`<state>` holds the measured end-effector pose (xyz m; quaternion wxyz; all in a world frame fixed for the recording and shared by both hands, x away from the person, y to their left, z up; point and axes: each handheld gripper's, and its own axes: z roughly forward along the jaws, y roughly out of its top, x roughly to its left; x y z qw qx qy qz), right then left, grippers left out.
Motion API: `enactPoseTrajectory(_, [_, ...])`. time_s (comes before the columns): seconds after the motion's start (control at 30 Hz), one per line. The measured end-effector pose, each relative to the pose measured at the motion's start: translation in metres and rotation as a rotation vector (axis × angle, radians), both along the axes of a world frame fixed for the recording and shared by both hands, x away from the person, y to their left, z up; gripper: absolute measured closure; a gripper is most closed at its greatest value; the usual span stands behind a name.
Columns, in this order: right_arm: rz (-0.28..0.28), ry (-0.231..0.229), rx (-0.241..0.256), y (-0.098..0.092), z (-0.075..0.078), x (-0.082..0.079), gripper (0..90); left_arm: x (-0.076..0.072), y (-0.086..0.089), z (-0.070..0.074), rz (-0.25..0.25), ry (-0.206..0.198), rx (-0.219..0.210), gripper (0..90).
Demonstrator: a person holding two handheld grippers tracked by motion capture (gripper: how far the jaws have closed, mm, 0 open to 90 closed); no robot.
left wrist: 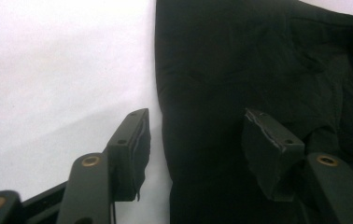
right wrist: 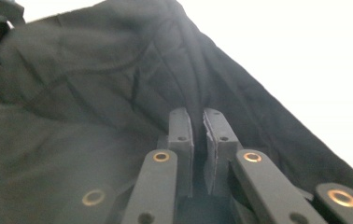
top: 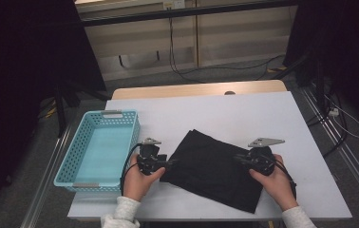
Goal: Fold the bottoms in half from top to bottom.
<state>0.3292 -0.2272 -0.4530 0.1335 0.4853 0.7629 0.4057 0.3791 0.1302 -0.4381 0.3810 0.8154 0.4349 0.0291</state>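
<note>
Pinching a fold of the black cloth (right wrist: 95, 93), the right gripper (right wrist: 198, 121) is showing its jaws nearly together in its own view, with only a thin slit between the pads and dark fabric bunching up from that slit toward 12 o'clock. In the high view the right gripper (top: 238, 158) is sitting over the cloth's edge at 3 o'clock, with the right hand (top: 275, 178) wrapping it from 5 o'clock and a grey plate on top.

The left gripper (left wrist: 195, 128) is standing wide open in its own view, holding nothing: one jaw is lying over the bare white table (left wrist: 48, 70), the other over the cloth (left wrist: 258, 60), and the cloth's edge is running between them. In the high view the left gripper (top: 172, 163) is resting at the cloth's 9 o'clock edge, with the left hand (top: 139, 183) gripping it from 6 o'clock.

The cloth (top: 213, 166) is lying flat and skewed on the table (top: 244, 111), in the near half, between the two grippers. A blue basket (top: 80, 142) is sitting at 9 o'clock from the left gripper, just beside it, on the table's left edge. Cables (top: 177, 66) are trailing on the floor at 12 o'clock, beyond the table.
</note>
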Motion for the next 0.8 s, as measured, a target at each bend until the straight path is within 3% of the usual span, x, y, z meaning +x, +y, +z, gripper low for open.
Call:
enactPoseTrajectory(0.1, [-0.008,-0.024,0.013,-0.005,0.009,-0.002,83.5,0.000,-0.001,0.001,-0.001,0.002,-0.007,41.9])
enactPoseTrajectory(0.4, [-0.031,-0.023,0.009,-0.019,0.022,-0.013,84.2,-0.001,-0.005,0.000,-0.016,0.000,-0.002,41.4])
enactPoseTrajectory(0.8, [-0.051,0.007,0.000,-0.033,0.017,-0.023,84.1,0.002,-0.012,-0.002,-0.032,-0.013,0.005,36.1])
